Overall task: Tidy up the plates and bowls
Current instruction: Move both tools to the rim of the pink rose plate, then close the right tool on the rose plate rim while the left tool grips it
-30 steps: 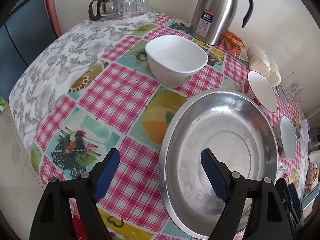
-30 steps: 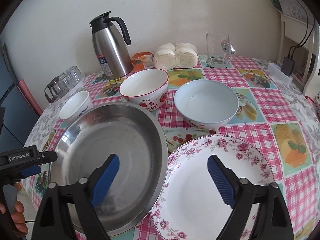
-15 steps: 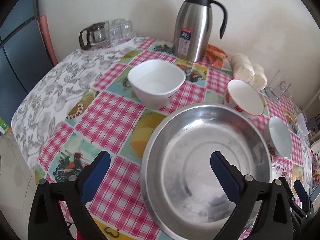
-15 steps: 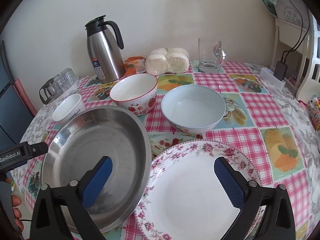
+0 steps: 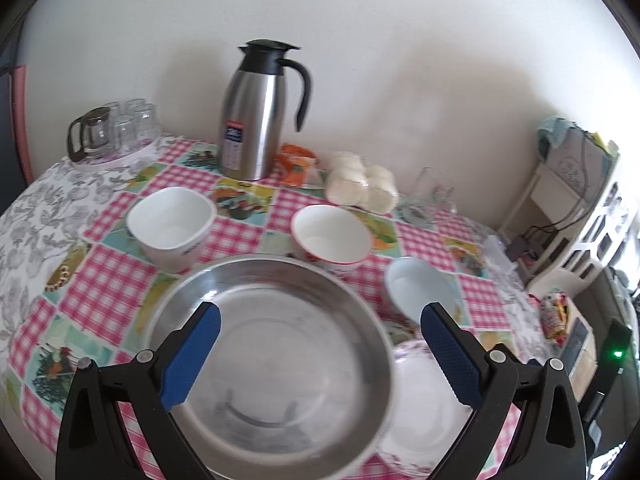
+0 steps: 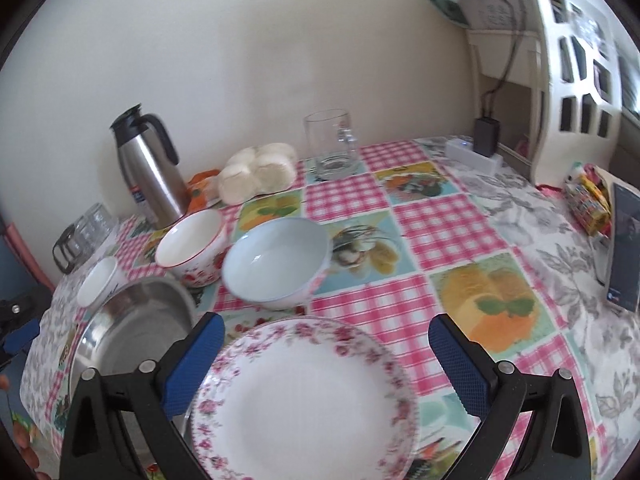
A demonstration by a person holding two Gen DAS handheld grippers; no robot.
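Left wrist view: the left gripper [image 5: 320, 354] hangs over the steel basin [image 5: 272, 356], jaws wide apart, gripping nothing. The right gripper [image 6: 326, 364] (jaws also spread, empty) hovers above the floral plate [image 6: 304, 396], just beside the basin. Beyond stand the pale blue bowl [image 6: 278, 262], red-rimmed bowl [image 6: 190, 246] and square white bowl [image 5: 172, 228].

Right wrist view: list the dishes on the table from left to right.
Small white square bowl → stainless steel basin → red-rimmed strawberry-patterned bowl → pale blue round bowl. The pink floral-rimmed plate overlaps these.
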